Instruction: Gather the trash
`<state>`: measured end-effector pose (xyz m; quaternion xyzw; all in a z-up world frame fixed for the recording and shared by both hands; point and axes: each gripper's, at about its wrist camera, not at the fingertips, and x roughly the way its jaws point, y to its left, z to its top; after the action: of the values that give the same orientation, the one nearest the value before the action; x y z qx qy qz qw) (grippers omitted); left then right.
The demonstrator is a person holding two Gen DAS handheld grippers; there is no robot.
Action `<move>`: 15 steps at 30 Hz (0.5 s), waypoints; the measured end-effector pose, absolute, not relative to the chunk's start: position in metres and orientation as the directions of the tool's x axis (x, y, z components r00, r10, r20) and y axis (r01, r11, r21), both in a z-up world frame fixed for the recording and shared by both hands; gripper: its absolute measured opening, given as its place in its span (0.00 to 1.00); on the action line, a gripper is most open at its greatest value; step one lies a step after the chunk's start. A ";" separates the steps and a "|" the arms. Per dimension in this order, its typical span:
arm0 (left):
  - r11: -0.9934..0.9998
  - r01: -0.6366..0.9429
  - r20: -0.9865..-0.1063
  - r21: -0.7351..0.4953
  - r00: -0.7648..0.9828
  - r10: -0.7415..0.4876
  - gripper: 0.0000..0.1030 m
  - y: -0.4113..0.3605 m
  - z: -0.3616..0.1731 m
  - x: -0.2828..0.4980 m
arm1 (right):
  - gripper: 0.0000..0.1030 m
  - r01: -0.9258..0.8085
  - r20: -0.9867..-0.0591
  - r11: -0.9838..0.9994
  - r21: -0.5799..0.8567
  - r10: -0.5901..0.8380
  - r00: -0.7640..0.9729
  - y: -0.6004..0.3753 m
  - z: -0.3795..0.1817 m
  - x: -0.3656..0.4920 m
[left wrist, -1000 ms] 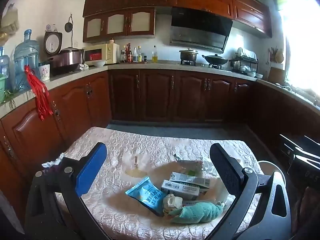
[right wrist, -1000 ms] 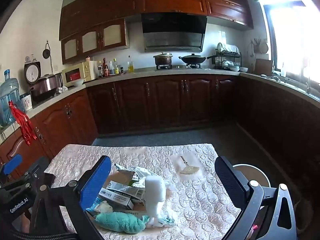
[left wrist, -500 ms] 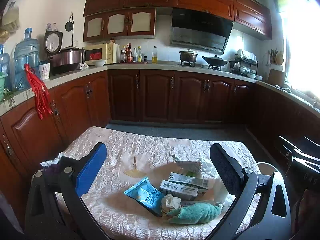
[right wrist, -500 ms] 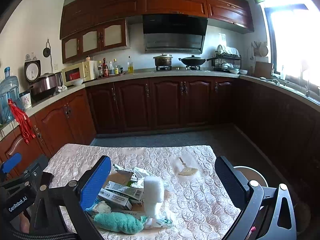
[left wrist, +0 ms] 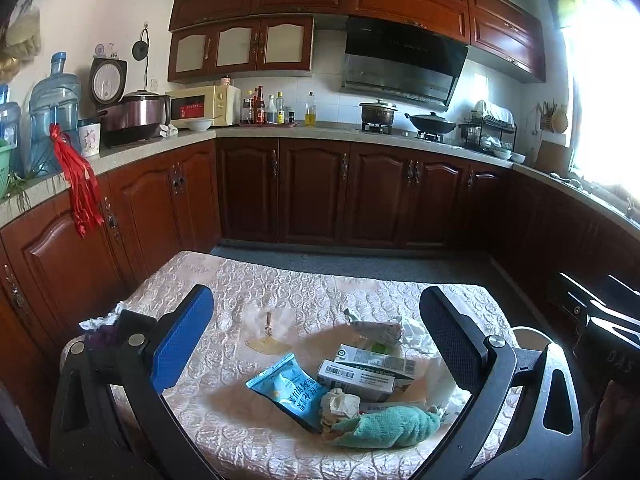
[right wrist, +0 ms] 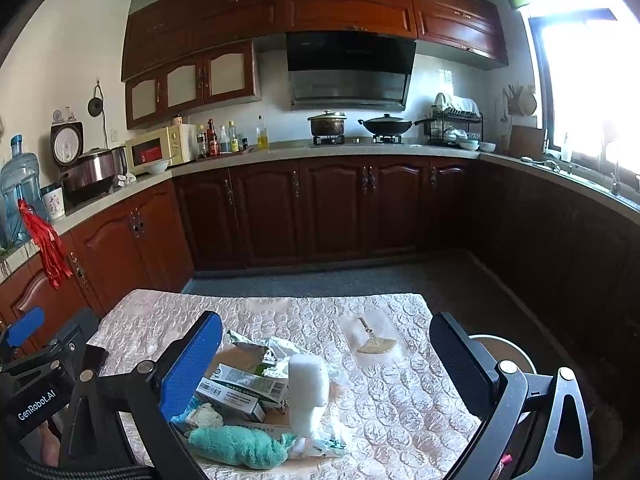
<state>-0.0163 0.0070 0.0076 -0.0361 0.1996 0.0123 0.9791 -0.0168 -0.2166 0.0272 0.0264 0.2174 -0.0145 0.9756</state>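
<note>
A heap of trash lies on the quilted table [left wrist: 280, 292] [right wrist: 400, 392]. It holds a blue snack bag [left wrist: 290, 394], two small cartons [left wrist: 356, 378] [right wrist: 236, 390], crumpled paper [left wrist: 340, 402] [right wrist: 206, 416], a teal cloth [left wrist: 386, 426] [right wrist: 236, 446], a silver wrapper [left wrist: 378, 328] [right wrist: 256, 350] and a white foam piece [right wrist: 308, 388]. My left gripper [left wrist: 316, 340] hangs open above the heap, nothing between its fingers. In the right wrist view my right gripper [right wrist: 328, 364] is open too, over the foam piece and cartons, holding nothing.
A round white bin [right wrist: 500, 354] [left wrist: 528, 338] stands on the floor off the table's right edge. Dark wooden cabinets [left wrist: 312, 192] and a countertop with appliances ring the room. The left gripper's body [right wrist: 36, 384] shows at the right view's lower left.
Both grippers have tilted or risen a little, so the table and trash sit slightly lower in each view. The jaws stay open and the trash has not moved.
</note>
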 end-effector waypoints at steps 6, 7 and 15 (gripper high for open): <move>0.997 -0.040 -0.393 -0.068 0.919 0.010 1.00 0.007 0.008 -0.016 | 1.00 0.040 -0.427 0.998 0.049 -0.015 0.904 -0.217 0.027 -0.016; 0.997 -0.040 -0.394 -0.069 0.919 0.010 1.00 0.007 0.007 -0.016 | 1.00 0.041 -0.428 0.998 0.047 -0.017 0.904 -0.217 0.027 -0.016; 0.996 -0.044 -0.394 -0.074 0.919 0.012 1.00 0.007 0.006 -0.016 | 1.00 0.040 -0.432 0.998 0.044 -0.017 0.902 -0.217 0.026 -0.016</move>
<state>-0.0164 0.0072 0.0063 -0.0405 0.2008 0.0142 0.9787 -0.0159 -0.2167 0.0262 0.0259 0.2211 -0.0147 0.9748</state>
